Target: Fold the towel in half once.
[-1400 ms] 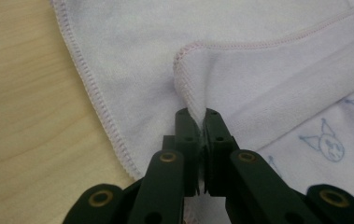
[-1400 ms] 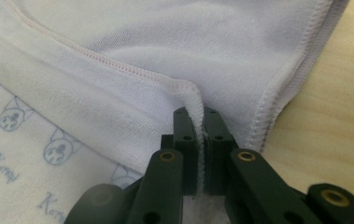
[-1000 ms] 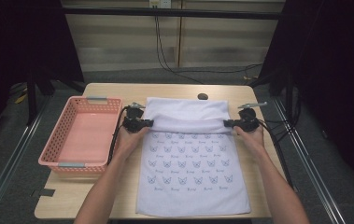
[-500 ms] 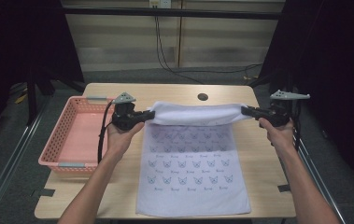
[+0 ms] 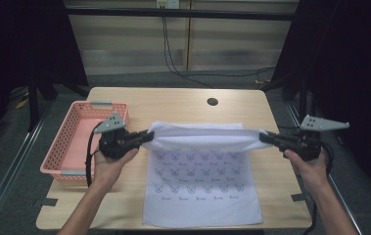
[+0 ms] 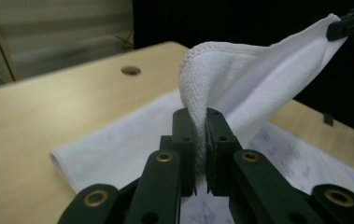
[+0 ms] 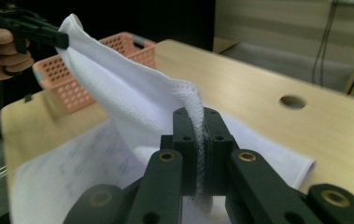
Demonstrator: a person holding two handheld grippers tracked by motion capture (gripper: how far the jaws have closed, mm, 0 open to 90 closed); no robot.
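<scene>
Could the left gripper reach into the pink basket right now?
Probably not as things stand. The left gripper sits right beside the pink basket, with nothing between them, but its jaws are shut on a corner of the white towel, which the right gripper holds too.

Overhead light brightens the table while the surroundings sink into black. Both gripper views look soft, perhaps motion-blurred, with backgrounds out of focus.
</scene>
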